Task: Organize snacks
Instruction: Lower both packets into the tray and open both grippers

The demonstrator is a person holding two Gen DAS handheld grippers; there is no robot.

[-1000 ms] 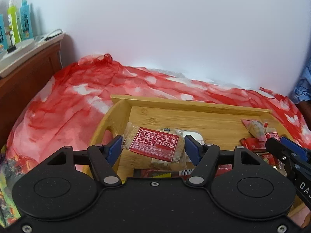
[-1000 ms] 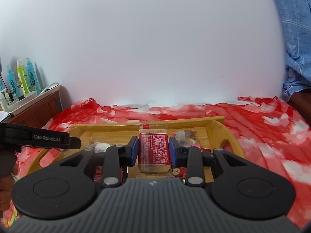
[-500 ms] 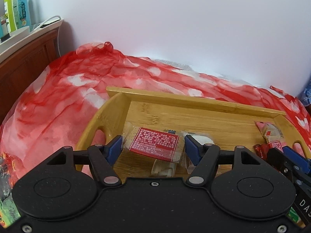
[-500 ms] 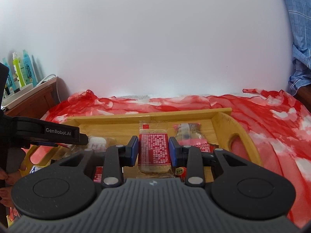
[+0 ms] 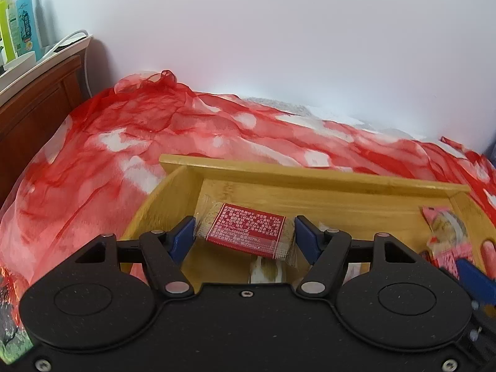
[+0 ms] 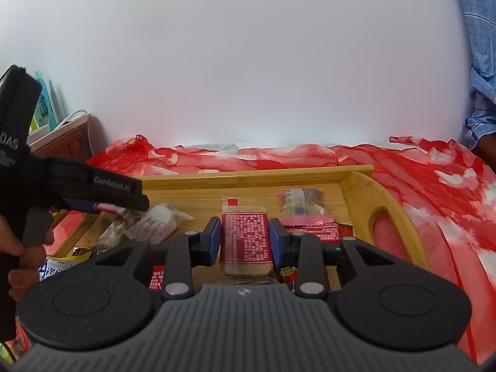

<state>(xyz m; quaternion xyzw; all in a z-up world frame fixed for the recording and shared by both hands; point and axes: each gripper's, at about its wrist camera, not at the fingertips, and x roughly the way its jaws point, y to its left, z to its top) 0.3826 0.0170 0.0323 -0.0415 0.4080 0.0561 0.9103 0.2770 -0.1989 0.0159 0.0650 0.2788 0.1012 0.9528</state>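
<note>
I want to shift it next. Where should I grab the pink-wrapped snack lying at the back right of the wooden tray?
Pinch the pink-wrapped snack across its narrow middle, coming down from above. It lies flat with its long axis toward the back wall of the tray, and both long sides look free; a red packet crowds its near end.

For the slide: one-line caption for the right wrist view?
Right gripper holds a red-labelled cracker packet lengthwise over the snack-filled bamboo tray.
</note>
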